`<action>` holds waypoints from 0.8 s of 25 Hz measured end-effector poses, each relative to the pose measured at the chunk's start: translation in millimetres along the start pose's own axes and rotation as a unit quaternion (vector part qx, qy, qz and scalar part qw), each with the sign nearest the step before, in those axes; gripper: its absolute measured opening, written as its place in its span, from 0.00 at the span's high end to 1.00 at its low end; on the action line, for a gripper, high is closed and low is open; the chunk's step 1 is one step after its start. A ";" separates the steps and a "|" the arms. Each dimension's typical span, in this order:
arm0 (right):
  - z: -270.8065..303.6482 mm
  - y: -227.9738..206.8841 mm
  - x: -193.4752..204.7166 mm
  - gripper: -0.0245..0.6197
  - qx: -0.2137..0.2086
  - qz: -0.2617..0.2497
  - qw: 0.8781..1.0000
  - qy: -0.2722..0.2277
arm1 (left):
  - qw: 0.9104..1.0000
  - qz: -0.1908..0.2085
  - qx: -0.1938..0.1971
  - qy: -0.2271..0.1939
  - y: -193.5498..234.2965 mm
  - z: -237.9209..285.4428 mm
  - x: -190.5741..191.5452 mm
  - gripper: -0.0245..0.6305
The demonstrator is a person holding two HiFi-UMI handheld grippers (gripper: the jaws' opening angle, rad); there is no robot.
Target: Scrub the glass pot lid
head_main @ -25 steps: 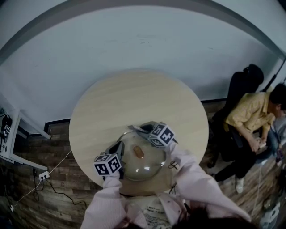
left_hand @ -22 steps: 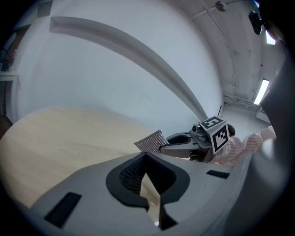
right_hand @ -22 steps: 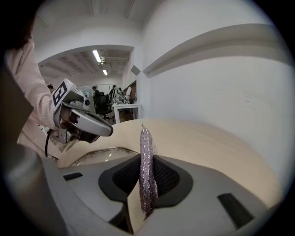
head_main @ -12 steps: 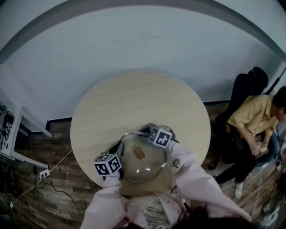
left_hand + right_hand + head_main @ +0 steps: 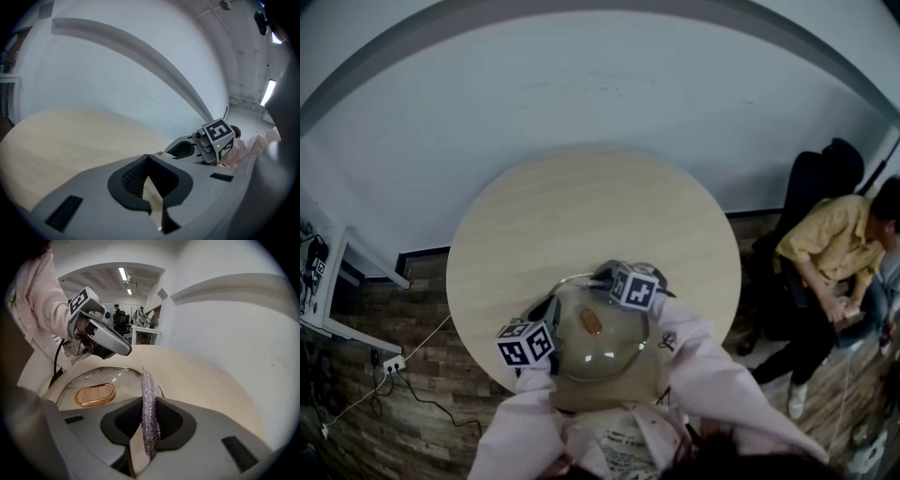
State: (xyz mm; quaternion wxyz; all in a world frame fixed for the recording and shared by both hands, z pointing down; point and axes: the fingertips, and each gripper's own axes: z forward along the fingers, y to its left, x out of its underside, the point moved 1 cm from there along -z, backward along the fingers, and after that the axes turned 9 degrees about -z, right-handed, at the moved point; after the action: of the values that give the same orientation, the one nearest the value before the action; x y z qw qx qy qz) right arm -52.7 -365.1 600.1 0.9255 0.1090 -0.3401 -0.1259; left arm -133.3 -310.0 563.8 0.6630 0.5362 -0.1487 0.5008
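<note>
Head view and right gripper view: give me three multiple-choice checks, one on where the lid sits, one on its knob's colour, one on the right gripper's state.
1. Where on the round table does the glass pot lid lie?
A. by the near edge
B. at the centre
C. by the far edge

2. What colour is the lid's knob?
A. blue
B. copper-brown
C. white

3. What is the right gripper doing?
A. open and empty
B. shut on a scrubbing pad
C. shut on the knob

Answers:
1 A: in the head view the glass pot lid sits at the near side of the round table, whose middle and far half are bare.
2 B: the oval knob shows copper-brown.
3 B: the right gripper has its fingers closed on a thin, sparkly scrubbing pad, held upright beside the lid.
</note>
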 end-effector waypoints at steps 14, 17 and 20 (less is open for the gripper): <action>-3.1 12.3 4.3 0.83 -0.020 -0.031 0.999 0.020 | 1.000 -0.003 -0.005 -0.006 -3.7 -8.3 4.9 0.96; -5.8 13.8 4.0 0.83 -0.020 -0.032 0.999 0.018 | 1.000 -0.002 -0.006 -0.009 -6.7 -10.2 5.8 0.96; -8.3 16.0 4.9 0.83 -0.018 -0.031 0.999 0.018 | 1.000 -0.002 -0.007 -0.012 -9.4 -13.5 7.0 0.96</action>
State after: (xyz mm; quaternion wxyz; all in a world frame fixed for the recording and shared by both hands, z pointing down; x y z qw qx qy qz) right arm -41.2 -350.6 601.4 0.9290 0.1045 -0.3176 -0.1585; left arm -126.9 -294.2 558.6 0.6662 0.5380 -0.1591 0.4914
